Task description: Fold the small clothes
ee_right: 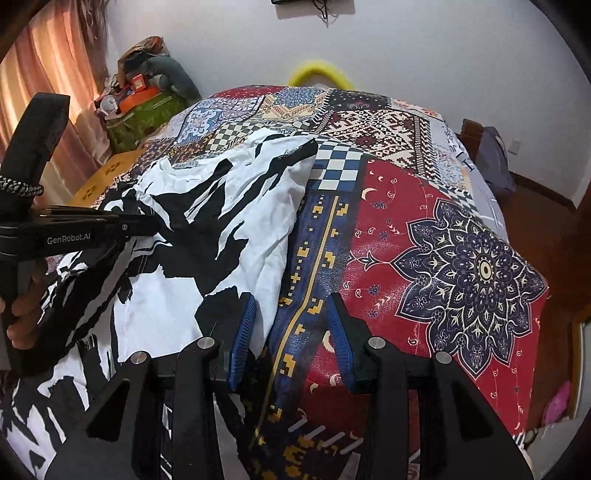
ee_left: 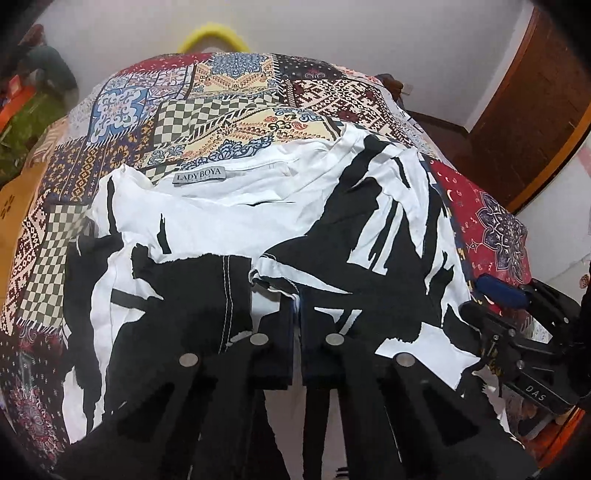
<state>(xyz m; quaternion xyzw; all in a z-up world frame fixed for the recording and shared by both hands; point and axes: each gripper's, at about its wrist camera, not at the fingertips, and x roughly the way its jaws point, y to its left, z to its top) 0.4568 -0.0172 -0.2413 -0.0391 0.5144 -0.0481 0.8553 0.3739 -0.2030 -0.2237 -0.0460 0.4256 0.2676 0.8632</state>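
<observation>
Lying rumpled across the patchwork bedspread (ee_right: pixel 424 229), the black-and-white shirt (ee_left: pixel 280 206) covers the left half of the bed, neck opening turned away from the cameras and its near hem bunched up toward them. Left gripper (ee_left: pixel 295 332) has its two fingers pressed close together with a fold of the shirt's black hem pinched between them, right at the near edge of the garment. Right gripper (ee_right: pixel 291 343) sits over on the shirt's right border, jaws spread wide: one blue pad (ee_right: pixel 242 343) rests on the white cloth just inside the edge, the other pad over bare bedspread, nothing clasped. To its right there's a broad stretch of uncovered bedspread, red panel with a dark mandala, running out to the bed's rim, where the brown floor (ee_right: pixel 535 199) shows below. Beyond the collar, more open patchwork reaches up to a yellow ring (ee_left: pixel 212 35) by the white wall (ee_right: pixel 406 48). Writing now: the grey neck label (ee_left: pixel 199 176) reads "LADYBOYA"; the left tool's body shows "GenRobot.AI" in the right view; "DAS" is printed on the right tool in the left view
</observation>
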